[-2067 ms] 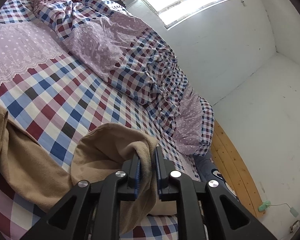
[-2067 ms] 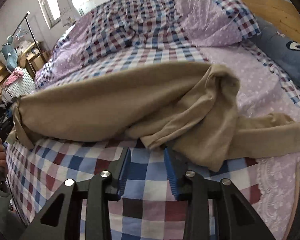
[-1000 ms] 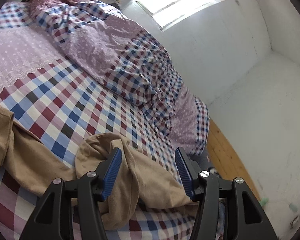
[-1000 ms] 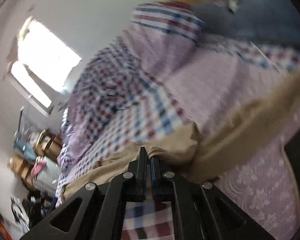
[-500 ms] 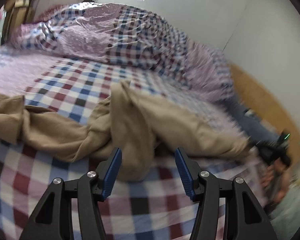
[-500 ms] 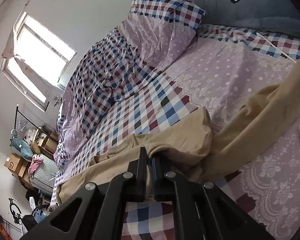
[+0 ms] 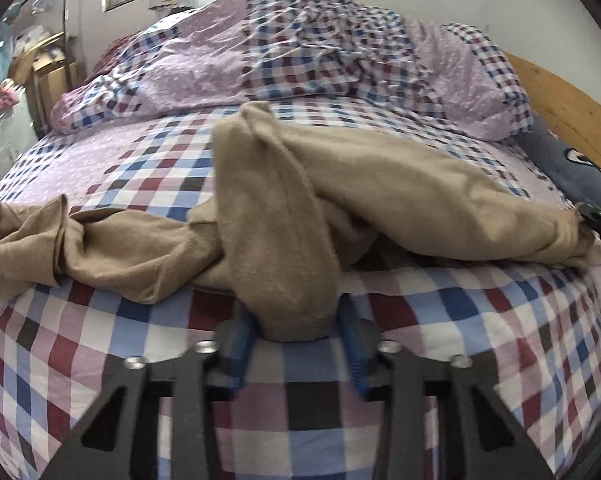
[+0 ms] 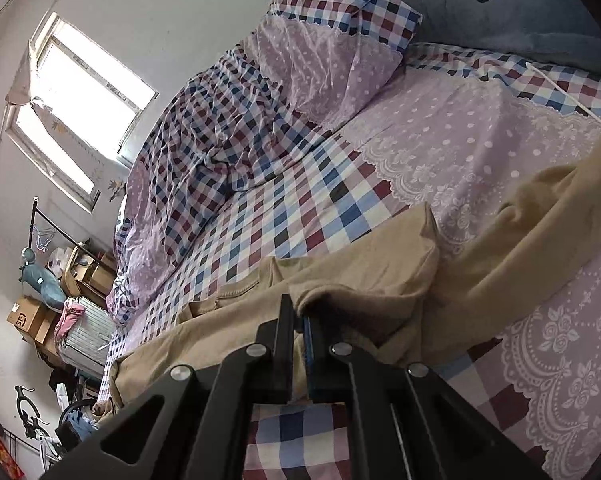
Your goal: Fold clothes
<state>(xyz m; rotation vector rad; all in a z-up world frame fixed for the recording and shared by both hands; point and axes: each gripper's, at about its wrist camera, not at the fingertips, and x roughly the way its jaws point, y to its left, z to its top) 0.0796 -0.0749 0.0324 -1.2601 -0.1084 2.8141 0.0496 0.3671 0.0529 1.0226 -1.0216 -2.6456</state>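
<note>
Tan garment (image 7: pixel 400 184) lies crumpled across the checked bed (image 7: pixel 148 184), stretched side to side w/ 1 bunched end at the left edge of the left wrist view. A thick folded lobe of it droops toward the left claw (image 7: pixel 298 344), whose 2 blue-padded fingers (image 7: pixel 240 344) stand wide apart on either side of the lobe's tip; can't tell if the pads touch the fabric. Right claw (image 8: pixel 299 320) is clamped narrow on a fold of the same garment (image 8: pixel 380 276), cloth pinched between its jaws just above the sheet. Rumpled duvet (image 7: pixel 300 40) is heaped along the far side of the bed. Blue pillow (image 8: pixel 512 12) sits at the wooden headboard (image 7: pixel 560 108). Window (image 8: pixel 76 92) is bright on the far wall.
</note>
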